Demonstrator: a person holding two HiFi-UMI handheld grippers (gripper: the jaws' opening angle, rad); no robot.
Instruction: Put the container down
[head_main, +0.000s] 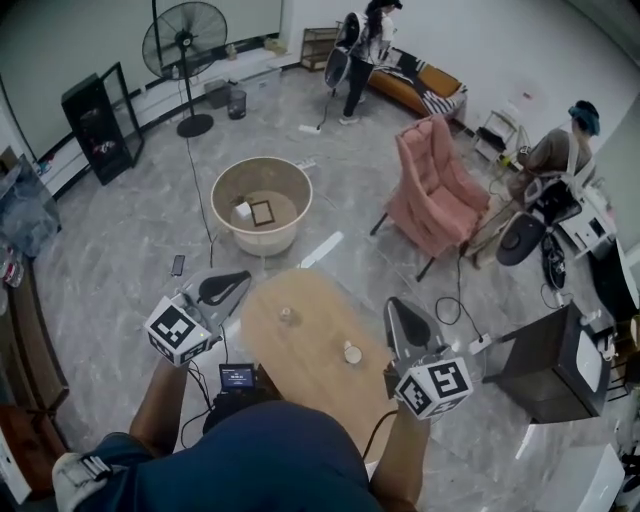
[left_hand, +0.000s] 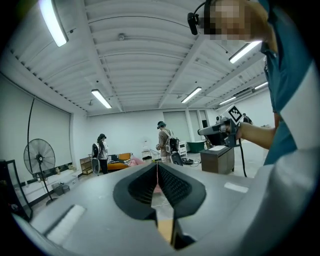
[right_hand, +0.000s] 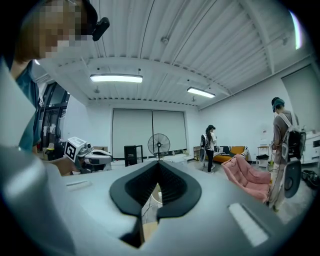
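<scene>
A small oval wooden table (head_main: 310, 370) stands in front of me in the head view. On it are a small clear container (head_main: 286, 316) near the left middle and a small white cup-like piece (head_main: 352, 353) to the right. My left gripper (head_main: 244, 278) hovers off the table's left edge, shut with nothing in it. My right gripper (head_main: 394, 303) is held above the table's right edge, also shut and empty. In the left gripper view the jaws meet at the tip of the left gripper (left_hand: 157, 164). The right gripper (right_hand: 159, 163) shows the same in its own view.
A beige round tub (head_main: 262, 205) stands beyond the table, a pink armchair (head_main: 435, 190) at the right, a dark cabinet (head_main: 545, 365) close on the right. A standing fan (head_main: 186, 50) and people are farther back. Cables trail on the floor.
</scene>
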